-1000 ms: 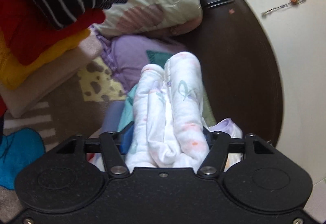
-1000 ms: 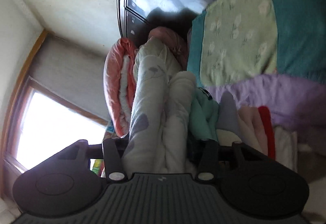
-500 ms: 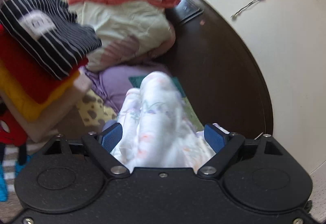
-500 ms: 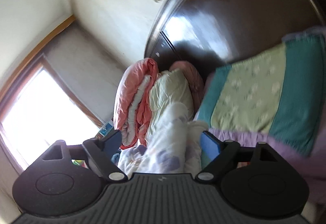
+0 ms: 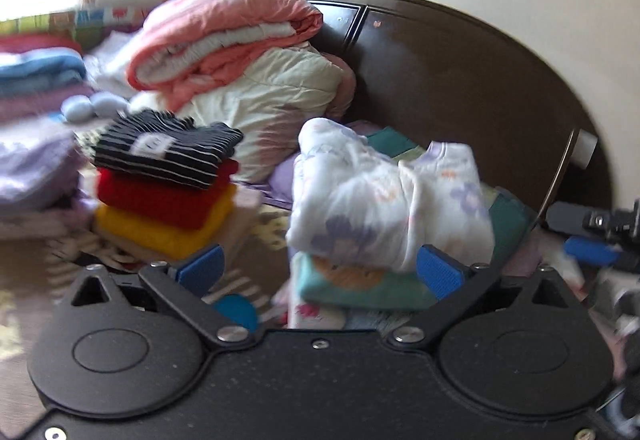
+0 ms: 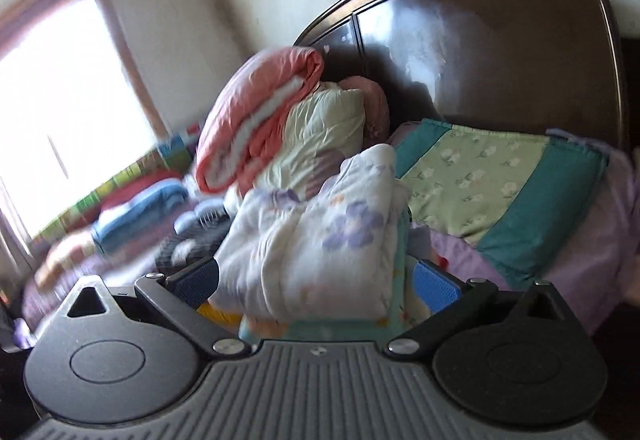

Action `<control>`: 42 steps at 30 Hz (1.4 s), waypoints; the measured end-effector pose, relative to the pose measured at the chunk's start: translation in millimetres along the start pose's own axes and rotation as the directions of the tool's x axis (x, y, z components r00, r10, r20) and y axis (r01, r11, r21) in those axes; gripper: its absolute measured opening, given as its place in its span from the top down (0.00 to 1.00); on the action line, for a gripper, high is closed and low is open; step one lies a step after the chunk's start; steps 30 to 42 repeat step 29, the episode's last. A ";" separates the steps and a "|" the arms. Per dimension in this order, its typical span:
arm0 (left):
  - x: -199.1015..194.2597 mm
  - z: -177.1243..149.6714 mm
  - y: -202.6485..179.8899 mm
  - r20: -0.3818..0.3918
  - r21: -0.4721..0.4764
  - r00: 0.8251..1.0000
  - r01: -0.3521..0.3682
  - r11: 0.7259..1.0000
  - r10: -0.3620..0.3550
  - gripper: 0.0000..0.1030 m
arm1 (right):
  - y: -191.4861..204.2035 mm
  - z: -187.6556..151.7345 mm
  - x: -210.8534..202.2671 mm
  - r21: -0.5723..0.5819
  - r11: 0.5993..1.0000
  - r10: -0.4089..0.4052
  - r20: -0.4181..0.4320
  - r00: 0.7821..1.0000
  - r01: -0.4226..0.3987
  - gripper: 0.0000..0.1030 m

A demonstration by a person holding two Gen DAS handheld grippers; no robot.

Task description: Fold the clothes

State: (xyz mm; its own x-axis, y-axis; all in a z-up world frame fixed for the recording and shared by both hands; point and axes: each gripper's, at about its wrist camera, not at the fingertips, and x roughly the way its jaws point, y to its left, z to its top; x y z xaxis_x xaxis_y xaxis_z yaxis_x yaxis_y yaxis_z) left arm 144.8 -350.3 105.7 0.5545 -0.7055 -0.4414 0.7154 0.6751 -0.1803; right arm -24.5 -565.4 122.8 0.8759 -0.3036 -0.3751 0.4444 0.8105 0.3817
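The folded white floral garment (image 5: 384, 200) is lying on top of a small stack of folded clothes, resting on a teal piece (image 5: 360, 284) beneath it, just ahead of the left gripper (image 5: 320, 272), whose jaws are opening and standing spread wide with its blue pads (image 5: 200, 270) clear of the cloth on either side. In the right wrist view the same garment (image 6: 316, 232) is sitting just ahead of the right gripper (image 6: 316, 282), whose jaws are likewise opening, its pads (image 6: 436, 288) standing off the fabric with nothing pinched. To the left a second pile is standing, a black striped top (image 5: 168, 148) over red and yellow pieces. Behind, a pink quilt (image 5: 224, 36) is lying over a cream one against the dark wooden headboard (image 5: 460, 80), and a green and teal pillow (image 6: 488, 180) is leaning beside the garment. Both views are smearing with motion blur, so the flower print and the far bedding by the window (image 6: 60, 112) are hard to read; the gripper bodies are covering the bottom of the stack, and at the right edge of the left view only a dark part with a blue piece is showing, too cut off to identify
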 end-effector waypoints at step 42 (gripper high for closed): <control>-58.0 -22.9 -19.5 -0.028 0.051 0.999 -0.022 0.998 0.023 0.00 | 69.8 -53.5 -41.7 -0.241 0.946 -0.243 -0.080 0.967 0.218 0.00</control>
